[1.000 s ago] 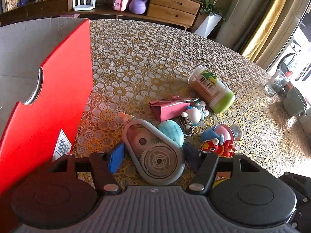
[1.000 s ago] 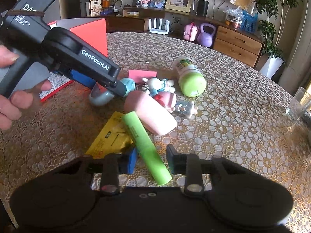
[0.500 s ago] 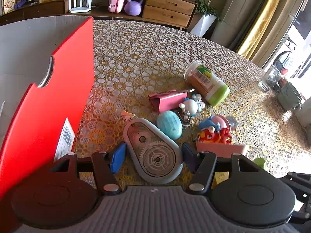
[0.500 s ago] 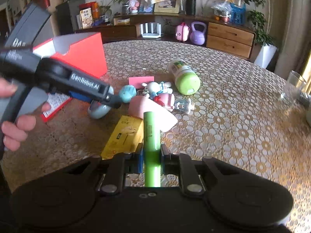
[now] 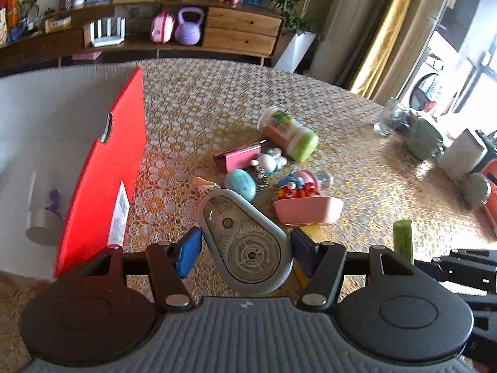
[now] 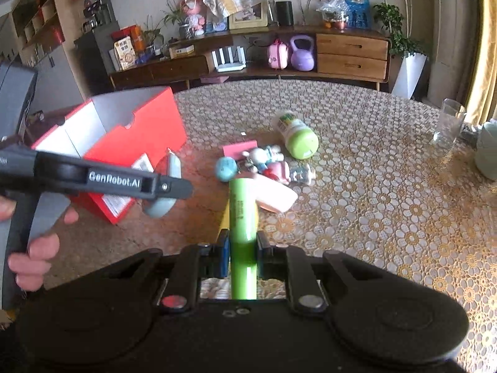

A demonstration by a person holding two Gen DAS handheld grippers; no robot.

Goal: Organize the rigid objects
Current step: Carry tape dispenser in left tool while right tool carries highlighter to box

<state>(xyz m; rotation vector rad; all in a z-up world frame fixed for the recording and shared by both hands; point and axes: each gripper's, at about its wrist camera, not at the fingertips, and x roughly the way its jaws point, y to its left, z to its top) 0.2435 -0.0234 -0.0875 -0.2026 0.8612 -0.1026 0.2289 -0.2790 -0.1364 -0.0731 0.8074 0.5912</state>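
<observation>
My left gripper is shut on a grey correction-tape dispenser and holds it above the table, next to the open red box. In the right wrist view the dispenser hangs from the left gripper beside the red box. My right gripper is shut on a green cylinder, lifted off the table; its tip shows in the left wrist view. A pink case, a teal egg, small toy figures, a pink notepad and a green-capped bottle lie on the table.
A yellow packet lies under the green cylinder. A glass and a pale green pot stand at the table's right edge. A sideboard with a purple kettlebell stands behind the round table.
My right gripper closed on the green cylinder and lifted it off the table. My left gripper rose with the dispenser, pulling up and away from the pile.
</observation>
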